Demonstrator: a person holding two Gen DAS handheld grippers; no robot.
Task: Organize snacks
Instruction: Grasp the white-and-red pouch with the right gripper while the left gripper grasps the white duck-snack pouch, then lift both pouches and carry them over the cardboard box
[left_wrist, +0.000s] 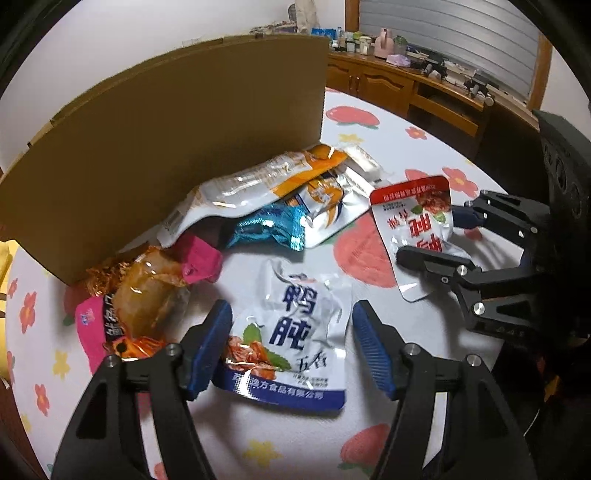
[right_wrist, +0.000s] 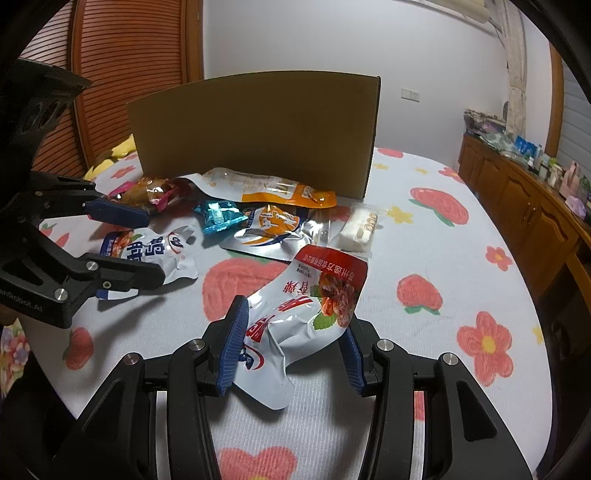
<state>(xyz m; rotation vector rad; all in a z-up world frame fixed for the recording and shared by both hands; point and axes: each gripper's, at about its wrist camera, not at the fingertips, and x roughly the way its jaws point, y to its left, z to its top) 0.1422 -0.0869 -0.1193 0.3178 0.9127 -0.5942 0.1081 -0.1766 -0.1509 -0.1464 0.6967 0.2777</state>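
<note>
A white-and-blue snack pouch lies on the flowered cloth between the open fingers of my left gripper, which straddle it; it also shows in the right wrist view. My right gripper has its fingers around a white pouch with a red top, also visible in the left wrist view; its pads press the pouch's sides and the pouch is crumpled. A pile of snack packs lies before the cardboard box: orange-and-silver pouches, a teal foil pack, and an orange-and-pink pack.
The cardboard box also shows in the right wrist view, standing at the back of the table. A clear pack of white wafers lies right of the pile. A wooden cabinet with small items runs along the right wall.
</note>
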